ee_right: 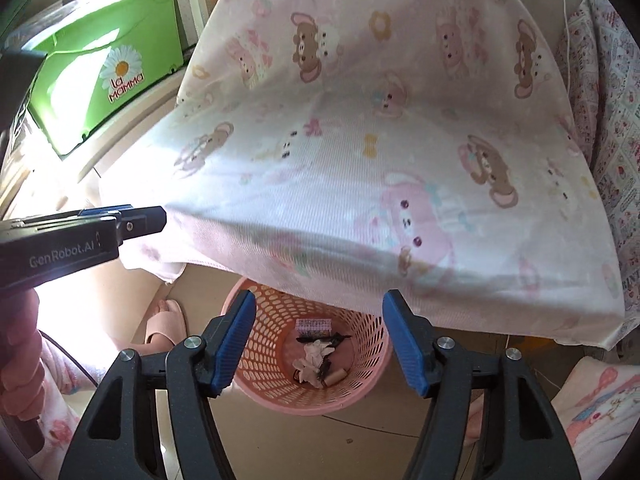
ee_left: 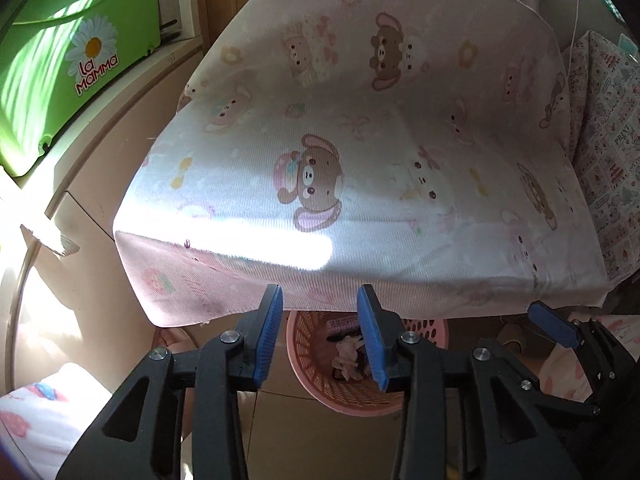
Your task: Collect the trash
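Two grippers above the pink basket (ee_right: 308, 360)

Left gripper (ee_left: 320, 336) and right gripper (ee_right: 320, 344) are both apart, holding nothing; trash (ee_right: 316, 360) lies inside.

Bed sheet (ee_right: 360, 140) hides the pink basket's (ee_right: 248, 344) far rim.

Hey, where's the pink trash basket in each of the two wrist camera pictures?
Left wrist view: the pink trash basket sits bottom centre, partly behind the left tool, under the bed's edge.
Right wrist view: the basket is bottom centre, between the right tool's fingers, its trash visible inside.
Shared landmark: the green La Mamma box, upper left in both.
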`<state>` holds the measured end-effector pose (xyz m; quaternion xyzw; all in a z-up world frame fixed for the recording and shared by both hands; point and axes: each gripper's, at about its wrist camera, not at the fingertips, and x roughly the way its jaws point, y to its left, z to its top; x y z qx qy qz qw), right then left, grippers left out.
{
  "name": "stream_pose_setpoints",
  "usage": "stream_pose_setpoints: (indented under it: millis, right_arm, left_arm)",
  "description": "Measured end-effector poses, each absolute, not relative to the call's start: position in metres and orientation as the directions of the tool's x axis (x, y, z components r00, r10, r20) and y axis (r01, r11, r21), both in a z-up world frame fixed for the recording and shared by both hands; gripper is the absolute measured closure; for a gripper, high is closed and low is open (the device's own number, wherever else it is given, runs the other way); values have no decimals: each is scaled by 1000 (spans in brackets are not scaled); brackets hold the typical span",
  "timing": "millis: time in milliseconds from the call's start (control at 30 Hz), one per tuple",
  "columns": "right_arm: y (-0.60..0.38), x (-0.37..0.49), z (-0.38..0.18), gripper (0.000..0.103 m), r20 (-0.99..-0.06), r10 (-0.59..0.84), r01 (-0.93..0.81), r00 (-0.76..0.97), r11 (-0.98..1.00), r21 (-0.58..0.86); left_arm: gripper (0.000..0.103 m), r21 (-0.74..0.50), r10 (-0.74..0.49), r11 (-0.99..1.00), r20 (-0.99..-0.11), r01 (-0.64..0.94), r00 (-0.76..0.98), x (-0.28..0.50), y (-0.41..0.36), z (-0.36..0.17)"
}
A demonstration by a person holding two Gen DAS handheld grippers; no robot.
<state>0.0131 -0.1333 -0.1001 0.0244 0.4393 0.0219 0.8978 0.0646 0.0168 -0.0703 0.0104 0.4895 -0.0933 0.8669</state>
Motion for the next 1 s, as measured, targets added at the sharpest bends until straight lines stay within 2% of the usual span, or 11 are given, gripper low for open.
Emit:
stream_pose_setpoints:
  millis: [33, 100, 167, 267, 367, 567, 633, 667, 867, 1000]
  right_arm:
    - [-135, 12, -93, 33, -778, 61, -17, 625, 998, 65]
    - [-138, 12, -81, 26, -762, 50, -10, 646, 998, 57]
    - [-143, 9, -70, 17, -739, 29, 11, 673, 999, 49]
    - [-156, 5, -57, 16, -705, 16, 43, 709, 997, 66]
    - [-167, 2, -47, 12, -677, 31, 58, 735, 992, 109]
    - [-173, -1, -36, 11, -643, -13, 83, 766, 993, 79]
    - [-173, -3, -34, 10, -636, -23, 87, 771, 994, 70]
    - [-173, -3, -33, 10, -633, -24, 86, 774, 994, 68]
    - [-173, -9, -24, 8, -606, -45, 93, 794, 994, 48]
    - [-175, -10, -21, 8, -603, -58, 106, 795, 993, 45]
  left_arm:
    - [54, -68, -148, 983, -841, 171, 520, 63, 17, -66]
    - [30, -53, -135, 985, -820, 162, 556, 62, 17, -57]
    - [23, -46, -131, 986, -796, 157, 590, 59, 20, -47]
    - [16, -41, -131, 987, -774, 158, 620, 57, 22, -37]
    - [14, -39, -126, 988, -755, 147, 644, 54, 27, -28]
    - [10, -30, -116, 990, -733, 138, 671, 52, 26, -22]
    - [6, -28, -124, 989, -714, 148, 689, 50, 26, -17]
    - [0, -28, -126, 988, -702, 150, 701, 49, 25, -14]
    - [1, 14, -107, 988, -662, 155, 742, 44, 19, -4]
    - [1, -10, -132, 986, -668, 168, 732, 46, 17, -4]
